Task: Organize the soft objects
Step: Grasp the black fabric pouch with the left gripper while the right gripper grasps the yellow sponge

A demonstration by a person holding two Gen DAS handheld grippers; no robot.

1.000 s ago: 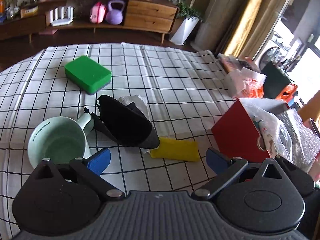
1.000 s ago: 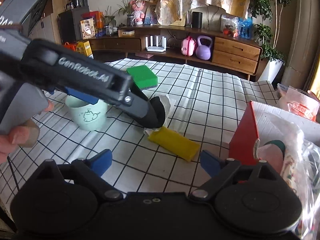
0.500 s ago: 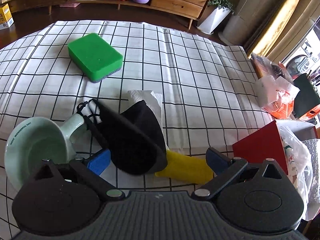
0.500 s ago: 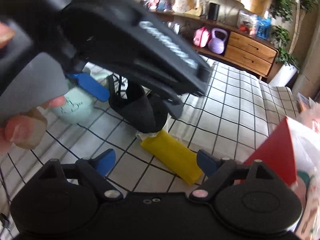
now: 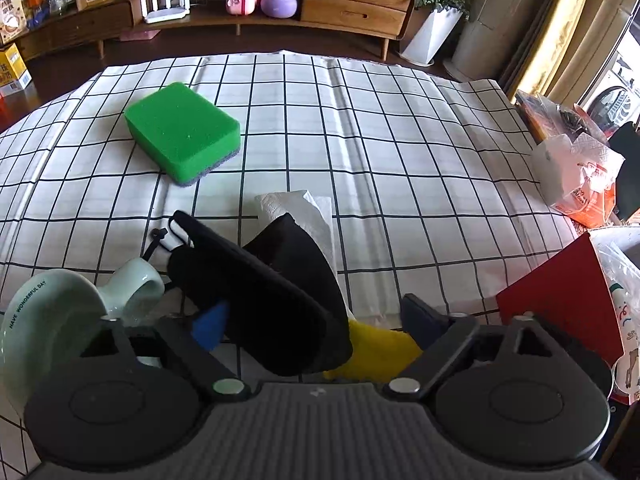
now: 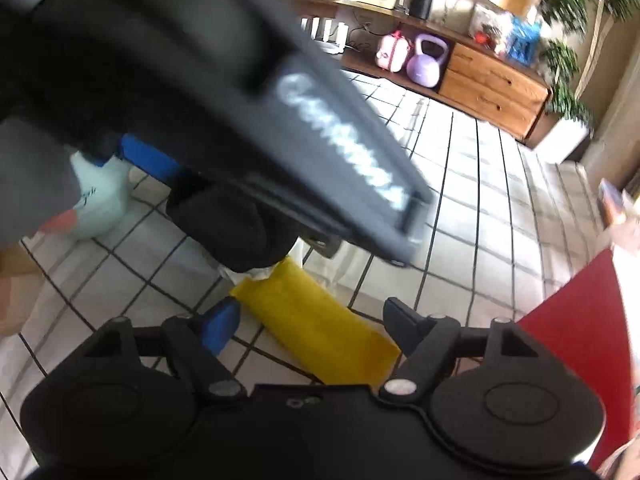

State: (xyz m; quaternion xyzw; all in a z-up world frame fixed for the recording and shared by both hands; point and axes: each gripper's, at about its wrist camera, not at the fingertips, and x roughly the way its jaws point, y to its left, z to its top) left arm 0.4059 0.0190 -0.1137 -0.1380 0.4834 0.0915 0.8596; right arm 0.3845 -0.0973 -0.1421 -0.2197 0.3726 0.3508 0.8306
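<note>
A black face mask [image 5: 276, 300] lies on a white tissue [image 5: 304, 212], partly over a yellow cloth [image 5: 376, 350], on the checked tablecloth. My left gripper [image 5: 312, 322] is open, low over the mask, its fingers either side of it. A green sponge [image 5: 182, 136] sits farther back left. In the right wrist view the yellow cloth [image 6: 316, 328] lies between the open fingers of my right gripper [image 6: 312, 322]. The left gripper's body [image 6: 200, 92] fills the upper left there, over the mask [image 6: 232, 224].
A pale green mug [image 5: 60, 320] lies on its side at the left, close to my left finger. A red box [image 5: 560, 300] with plastic bags stands at the right. More bags [image 5: 576, 172] sit at the table's right edge. A wooden sideboard stands behind the table.
Both grippers have moved forward and down. The left one has closed in over the mask, the right one over the yellow cloth. The right view is now blurred by motion.
</note>
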